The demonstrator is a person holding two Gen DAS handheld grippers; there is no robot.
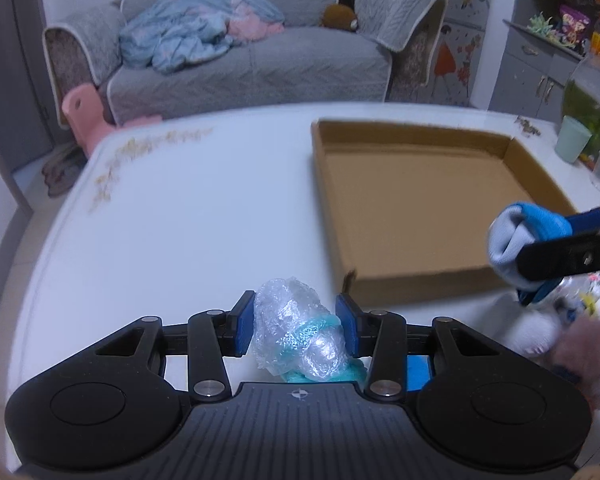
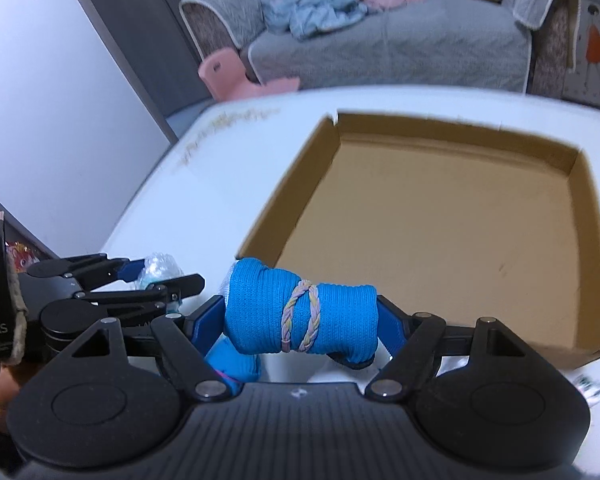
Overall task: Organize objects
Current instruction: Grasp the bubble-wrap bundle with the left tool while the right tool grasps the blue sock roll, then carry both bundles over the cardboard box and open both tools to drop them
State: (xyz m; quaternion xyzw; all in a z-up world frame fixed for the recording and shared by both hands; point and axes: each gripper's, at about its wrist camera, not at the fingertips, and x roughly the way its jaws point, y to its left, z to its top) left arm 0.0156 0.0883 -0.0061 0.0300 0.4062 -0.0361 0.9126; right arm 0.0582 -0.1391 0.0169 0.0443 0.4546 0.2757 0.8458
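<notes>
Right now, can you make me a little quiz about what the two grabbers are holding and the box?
1. True or false: the cardboard box on the white table already has things lying in it.
2. What does the left gripper hold? A) a green cup B) a bundle in clear plastic wrap C) a bottle
3. Fill in: the right gripper squeezes a blue sock roll tied with a pastel braided ____.

Key
1. False: only its bare brown floor shows.
2. B: the plastic-wrapped bundle sits between the blue pads.
3. Band; it circles the roll's middle.
</notes>
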